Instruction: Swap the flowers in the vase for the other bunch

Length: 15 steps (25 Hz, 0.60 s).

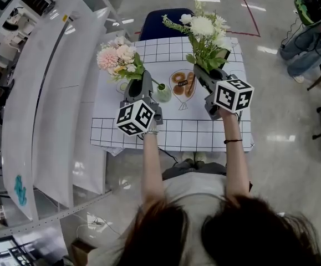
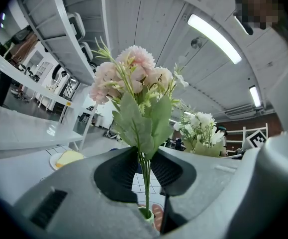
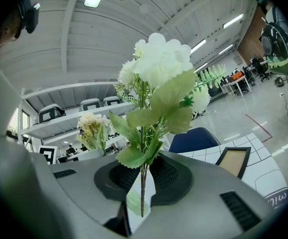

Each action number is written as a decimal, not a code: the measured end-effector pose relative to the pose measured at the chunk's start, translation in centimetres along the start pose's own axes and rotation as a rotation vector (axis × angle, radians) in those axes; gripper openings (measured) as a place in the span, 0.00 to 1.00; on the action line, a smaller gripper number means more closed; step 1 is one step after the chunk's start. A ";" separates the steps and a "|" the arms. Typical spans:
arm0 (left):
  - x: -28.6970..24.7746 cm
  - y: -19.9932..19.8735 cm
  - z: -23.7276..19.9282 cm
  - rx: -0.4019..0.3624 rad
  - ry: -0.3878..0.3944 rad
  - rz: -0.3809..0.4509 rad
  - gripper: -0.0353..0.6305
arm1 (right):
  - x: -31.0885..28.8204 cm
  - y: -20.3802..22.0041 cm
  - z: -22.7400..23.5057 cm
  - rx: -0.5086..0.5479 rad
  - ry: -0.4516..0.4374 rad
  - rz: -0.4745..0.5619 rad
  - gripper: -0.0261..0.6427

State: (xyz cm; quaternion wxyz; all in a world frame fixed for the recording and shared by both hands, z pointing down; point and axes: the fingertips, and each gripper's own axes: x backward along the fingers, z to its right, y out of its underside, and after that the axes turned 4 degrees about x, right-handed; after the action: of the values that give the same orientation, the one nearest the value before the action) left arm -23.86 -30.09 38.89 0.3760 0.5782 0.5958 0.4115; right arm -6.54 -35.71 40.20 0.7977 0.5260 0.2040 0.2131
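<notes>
Left gripper (image 2: 144,177): jaws drawn in to a narrow gap, ribbed pads pinching the thin stems of the pink bunch (image 2: 131,78). Its blooms stand upright above the jaws, at the centre of the left gripper view.
Right gripper (image 3: 143,176): jaws set equally close, clamped on the stem of the white bunch (image 3: 161,59). The cut end hangs free below the pads and touches nothing.
Vase (image 1: 163,93): small and pale green, on the checked table (image 1: 171,134) at the centre of the head view, just right of the left gripper (image 1: 138,86).
Pink stems: their lower ends reach down to the vase mouth (image 2: 145,214) at the bottom of the left gripper view — whether they have cleared the rim cannot be told.
White bunch (image 1: 204,27): held up at the upper right of the head view in the right gripper (image 1: 207,73), to the right of the vase and apart from it.
Done so far: both bunches are gripped, and the pink one looks part-way out at most.
Left to do: by my reading, most of the swap — lift the pink stems clear and lay them aside, then thread the white stem into the narrow mouth and let go.
</notes>
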 end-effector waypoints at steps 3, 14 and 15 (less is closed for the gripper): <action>0.1 -0.4 -0.1 -0.001 0.000 0.009 0.18 | -0.1 -0.1 -0.1 0.001 -0.001 0.000 0.12; 0.8 -2.4 -0.2 0.009 0.002 0.057 0.18 | -0.6 -0.2 -0.7 0.006 -0.015 0.000 0.12; 0.8 -2.6 -0.3 0.010 0.001 0.060 0.18 | -0.6 -0.2 -0.8 0.006 -0.016 0.000 0.12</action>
State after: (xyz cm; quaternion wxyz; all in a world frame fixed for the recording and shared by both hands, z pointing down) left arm -25.14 -29.27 36.64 0.3603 0.5976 0.5803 0.4200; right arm -7.45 -35.58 39.76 0.7977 0.5302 0.1983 0.2082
